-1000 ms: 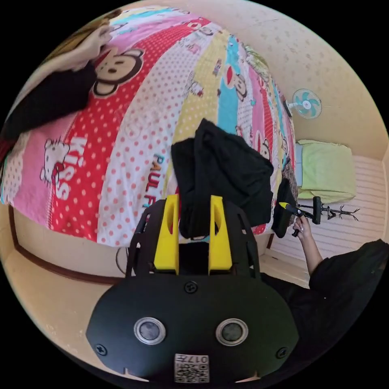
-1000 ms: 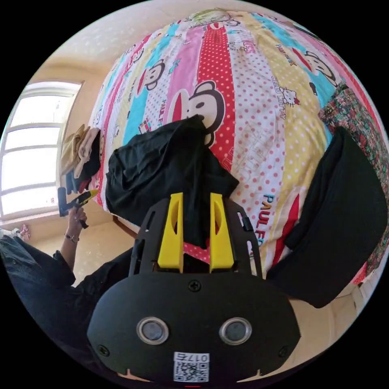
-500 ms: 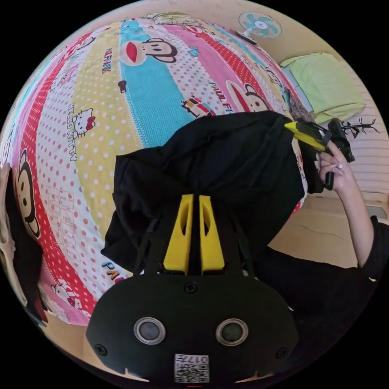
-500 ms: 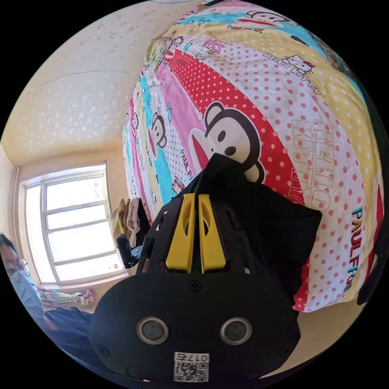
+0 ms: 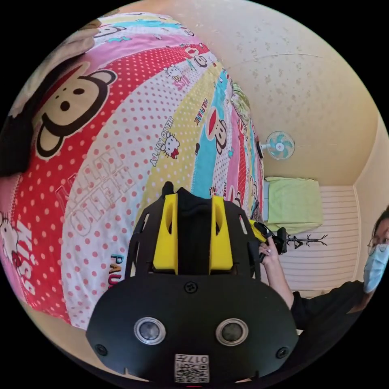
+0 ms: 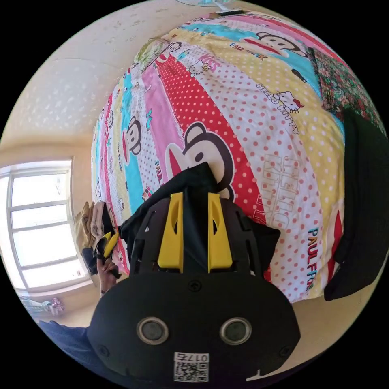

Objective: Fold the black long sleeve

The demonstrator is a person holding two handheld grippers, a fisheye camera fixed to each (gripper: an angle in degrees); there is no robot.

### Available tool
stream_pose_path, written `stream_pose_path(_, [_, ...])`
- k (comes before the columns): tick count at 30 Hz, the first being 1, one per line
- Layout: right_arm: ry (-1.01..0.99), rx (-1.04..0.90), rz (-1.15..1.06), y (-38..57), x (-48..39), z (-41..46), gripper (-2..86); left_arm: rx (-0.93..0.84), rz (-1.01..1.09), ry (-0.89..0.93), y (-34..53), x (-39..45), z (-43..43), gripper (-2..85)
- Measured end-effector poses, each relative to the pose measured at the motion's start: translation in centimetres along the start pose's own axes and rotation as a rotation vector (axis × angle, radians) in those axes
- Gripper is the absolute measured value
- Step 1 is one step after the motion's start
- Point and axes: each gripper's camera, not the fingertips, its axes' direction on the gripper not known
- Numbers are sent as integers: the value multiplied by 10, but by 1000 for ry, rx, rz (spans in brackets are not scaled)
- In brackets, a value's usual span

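Observation:
The black long sleeve [image 6: 193,178] lies bunched at the near edge of the bed's colourful cartoon cover [image 6: 251,121]. In the right gripper view my right gripper [image 6: 195,202] stands open, its yellow jaws apart with a fold of the black cloth between them. The left gripper [image 6: 108,240] shows there too, small, in a hand beside the garment's far end. In the left gripper view my left gripper [image 5: 193,202] is also open, black cloth [image 5: 193,235] filling the gap between its jaws. Just beyond it a hand holds the right gripper [image 5: 258,231].
A second folded black garment [image 6: 364,202] lies at the bed's corner beside a floral cloth [image 6: 344,77]. Beige and dark clothes [image 6: 91,219] are piled near the window [image 6: 36,219]. A fan [image 5: 280,144], a green cloth [image 5: 293,198] and a person's masked head [image 5: 375,259] show.
Half a second ago both pairs of jaws were pinched together on the black cloth; now both stand apart. The garment has come down onto the bed's edge, and both cameras have swung.

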Motion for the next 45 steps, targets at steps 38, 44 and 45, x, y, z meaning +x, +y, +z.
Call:
stream_pose_path(38, [167, -225, -457, 72, -58, 106, 9, -24, -222, 132, 199, -51, -6, -3])
stream_pose_path(44, [-19, -155, -181, 99, 68, 26, 6, -269, 313, 277, 190, 121, 84, -5])
stream_pose_path(45, [-17, -155, -159, 102, 81, 21, 6, -331, 384, 321, 200, 147, 114, -3])
